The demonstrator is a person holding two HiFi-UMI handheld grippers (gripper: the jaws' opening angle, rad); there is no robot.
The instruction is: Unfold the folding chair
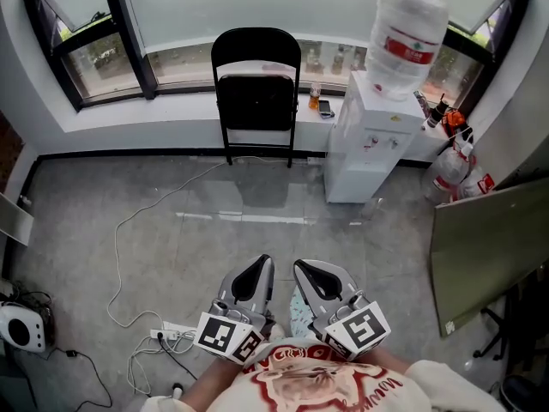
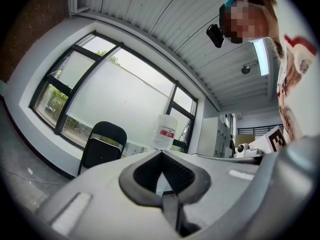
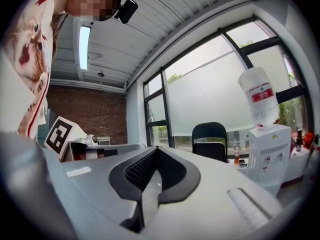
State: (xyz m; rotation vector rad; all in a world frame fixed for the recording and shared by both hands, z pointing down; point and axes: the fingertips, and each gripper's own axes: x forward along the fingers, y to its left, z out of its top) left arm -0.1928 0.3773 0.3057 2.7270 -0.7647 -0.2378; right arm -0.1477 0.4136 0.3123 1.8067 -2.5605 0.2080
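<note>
Holding your left hand-held gripper and right hand-held gripper side by side near your chest, both closed, nothing between the jaws. Folding chair stands folded against the window wall, well apart from you, beside the water dispenser.

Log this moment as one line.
folding chair: folded, by window, untouched | left gripper: shut, empty | right gripper: shut, empty

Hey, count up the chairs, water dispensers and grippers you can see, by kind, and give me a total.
folding chair: 1
water dispenser: 1
grippers: 2 (left gripper, right gripper)
Total: 4
</note>
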